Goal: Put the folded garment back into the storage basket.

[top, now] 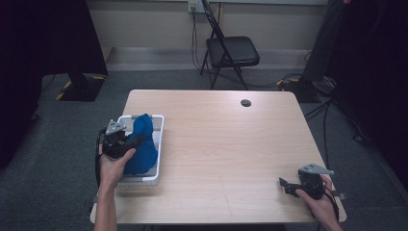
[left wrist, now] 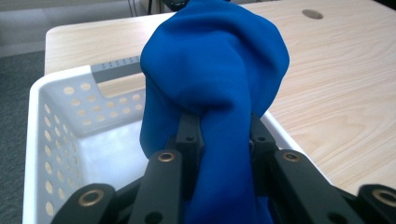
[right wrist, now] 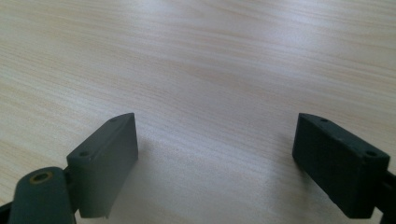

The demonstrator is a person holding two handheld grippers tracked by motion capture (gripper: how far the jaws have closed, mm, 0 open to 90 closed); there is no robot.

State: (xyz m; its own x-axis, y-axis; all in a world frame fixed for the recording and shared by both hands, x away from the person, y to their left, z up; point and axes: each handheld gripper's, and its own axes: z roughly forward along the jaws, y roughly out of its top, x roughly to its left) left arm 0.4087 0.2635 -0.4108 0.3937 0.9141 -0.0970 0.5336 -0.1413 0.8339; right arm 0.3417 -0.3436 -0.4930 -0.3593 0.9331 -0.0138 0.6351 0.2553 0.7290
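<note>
The cloth (left wrist: 215,70) is bright blue, soft and bunched up in a lump with folds. It sits in the white basket (top: 159,139) at the left side of the desk (top: 231,144). The left gripper (top: 126,143) has its 2 jaws squeezed on the cloth. The cloth hides the jaw tips and part of the basket floor. The right gripper (right wrist: 215,158) is wide open with nothing in it, low over bare desk, far from the basket. A black chair (top: 231,53) stands behind the desk.
</note>
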